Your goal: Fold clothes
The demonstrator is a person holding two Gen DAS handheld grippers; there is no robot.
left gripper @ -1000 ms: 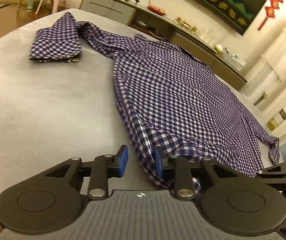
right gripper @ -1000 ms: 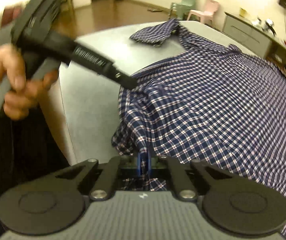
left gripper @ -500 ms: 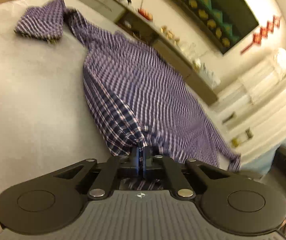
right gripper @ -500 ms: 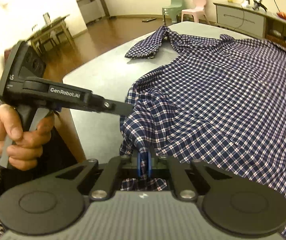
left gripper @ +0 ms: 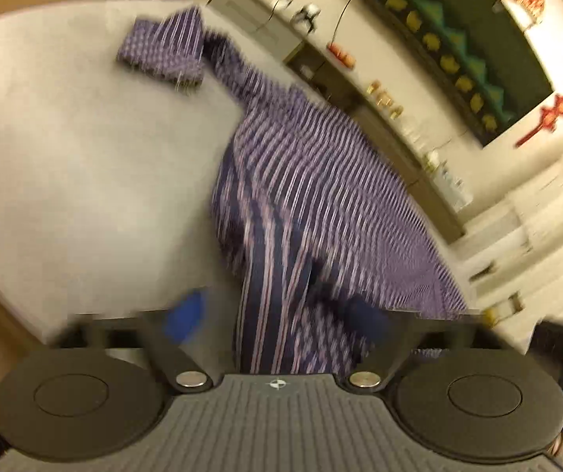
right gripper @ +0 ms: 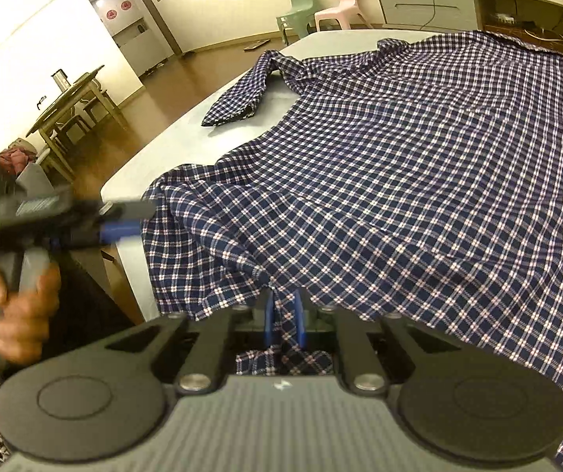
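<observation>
We are releasing the shirt hem: left tongs just opened wide around it; right tongs pinch it. Next, regrasp for folding.

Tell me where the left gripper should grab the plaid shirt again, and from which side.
Probably the bunched hem corner overhanging the table's near-left edge. It stands raised in folds, so a low approach from the table edge could pinch it. The left gripper, jaws just opened wide, already straddles it; the right gripper pinches the hem alongside.
</observation>
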